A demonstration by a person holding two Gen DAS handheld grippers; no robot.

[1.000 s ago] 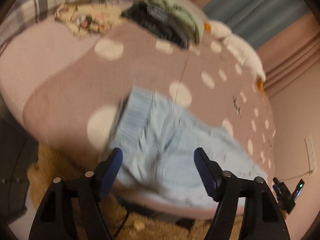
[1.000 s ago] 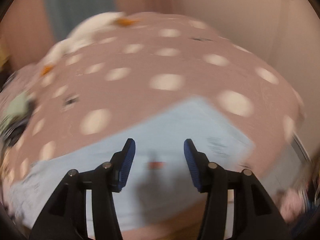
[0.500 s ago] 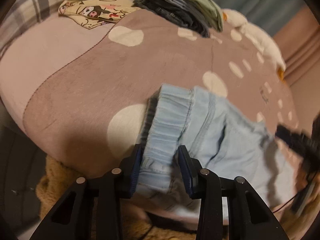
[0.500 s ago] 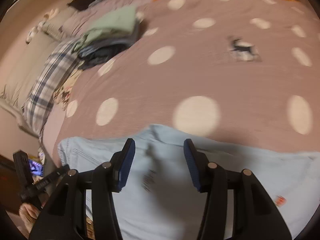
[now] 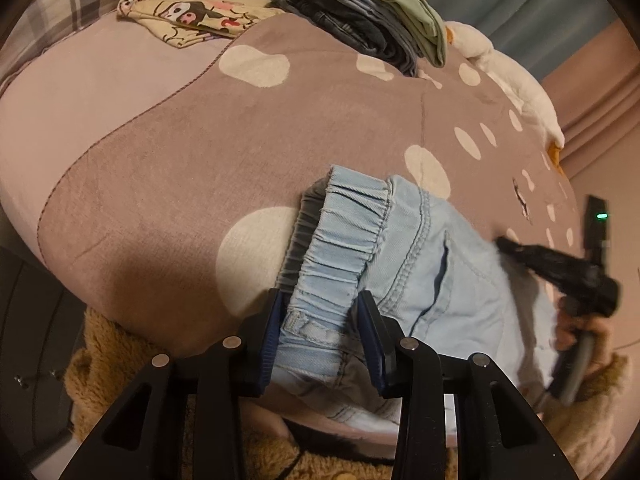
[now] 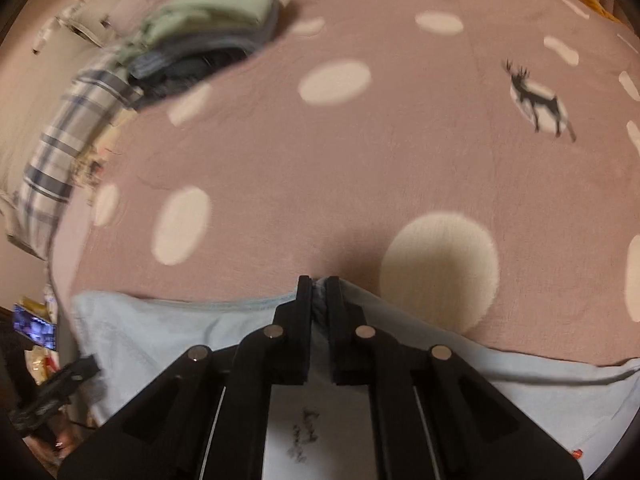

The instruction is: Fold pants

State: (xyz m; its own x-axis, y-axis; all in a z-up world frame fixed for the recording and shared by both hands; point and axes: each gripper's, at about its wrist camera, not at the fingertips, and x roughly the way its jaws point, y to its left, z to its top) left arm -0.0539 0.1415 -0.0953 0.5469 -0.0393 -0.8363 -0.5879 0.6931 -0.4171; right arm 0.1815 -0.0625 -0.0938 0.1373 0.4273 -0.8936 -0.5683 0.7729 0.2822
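Left wrist view: the left gripper, wide a second ago, now has its fingers narrowed around the waistband of the pants, which lie on the bed at its near edge. Right wrist view: the right gripper has pinched shut on the pants' far edge. Both grips seem set; lifting to fold likely follows.

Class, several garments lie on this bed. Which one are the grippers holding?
The light blue pants at the near edge; the stack of folded clothes lies far back, untouched.
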